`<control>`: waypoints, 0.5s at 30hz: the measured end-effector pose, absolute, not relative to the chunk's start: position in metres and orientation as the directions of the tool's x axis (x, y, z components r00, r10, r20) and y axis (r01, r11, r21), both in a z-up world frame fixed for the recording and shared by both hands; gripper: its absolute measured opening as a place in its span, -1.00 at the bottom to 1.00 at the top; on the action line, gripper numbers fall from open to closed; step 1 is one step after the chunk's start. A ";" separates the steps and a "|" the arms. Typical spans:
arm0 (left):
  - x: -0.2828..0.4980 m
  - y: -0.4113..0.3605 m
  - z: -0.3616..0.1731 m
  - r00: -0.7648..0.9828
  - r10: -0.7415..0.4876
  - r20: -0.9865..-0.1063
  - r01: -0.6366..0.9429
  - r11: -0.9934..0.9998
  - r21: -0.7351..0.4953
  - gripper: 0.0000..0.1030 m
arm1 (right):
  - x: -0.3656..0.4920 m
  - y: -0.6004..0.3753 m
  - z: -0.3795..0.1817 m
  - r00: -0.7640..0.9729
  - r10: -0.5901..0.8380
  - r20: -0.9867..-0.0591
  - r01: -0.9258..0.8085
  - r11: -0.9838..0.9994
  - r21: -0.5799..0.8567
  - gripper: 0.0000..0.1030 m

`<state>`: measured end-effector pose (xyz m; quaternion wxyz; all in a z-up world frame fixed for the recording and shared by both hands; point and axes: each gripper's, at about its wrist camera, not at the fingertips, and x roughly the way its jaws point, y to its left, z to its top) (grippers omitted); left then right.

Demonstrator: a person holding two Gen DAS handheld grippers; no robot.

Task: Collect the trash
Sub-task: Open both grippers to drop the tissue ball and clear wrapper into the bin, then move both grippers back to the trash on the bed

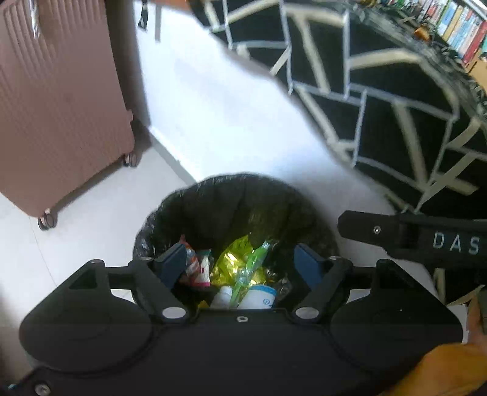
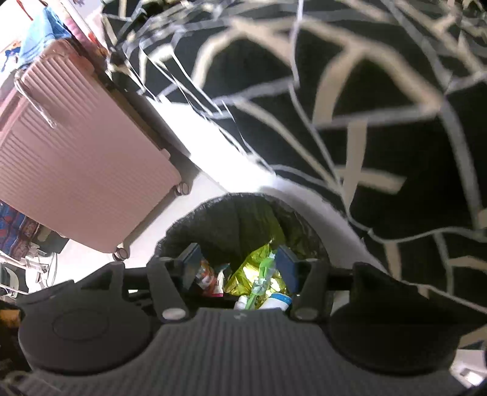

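A round bin with a black liner (image 1: 231,195) (image 2: 237,210) stands on the pale floor under both grippers. Inside lie a shiny yellow wrapper (image 1: 231,262) (image 2: 255,268), a green plastic wrapper (image 1: 246,274) (image 2: 261,274), a red and white packet (image 1: 197,268) (image 2: 207,277) and a white bottle with a blue band (image 1: 258,297) (image 2: 278,300). My left gripper (image 1: 242,262) hangs open over the bin mouth with nothing between its blue pads. My right gripper (image 2: 239,259) is open above the same bin, also holding nothing; part of it (image 1: 411,234) shows at the right of the left wrist view.
A pink ribbed suitcase (image 1: 57,106) (image 2: 79,152) on wheels stands left of the bin. A black rug with pale geometric lines (image 1: 380,100) (image 2: 350,106) lies to the right and beyond. Books (image 1: 456,27) line a shelf at the far right. An orange sleeve (image 1: 441,368) shows at lower right.
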<state>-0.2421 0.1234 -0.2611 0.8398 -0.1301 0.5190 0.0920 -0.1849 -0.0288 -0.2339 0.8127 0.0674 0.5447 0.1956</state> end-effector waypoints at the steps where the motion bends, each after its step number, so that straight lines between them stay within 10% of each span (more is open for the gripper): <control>1: -0.241 0.123 -0.252 0.449 0.019 -0.893 -0.285 0.951 -0.123 0.50 | -0.186 -0.030 -0.226 0.336 0.392 -0.856 -0.244 0.915 0.323 0.35; 15: -0.223 0.107 -0.103 0.587 0.003 -0.810 -0.168 0.979 -0.118 0.52 | -0.208 -0.066 -0.065 0.605 0.310 -0.733 -0.238 0.949 0.205 0.46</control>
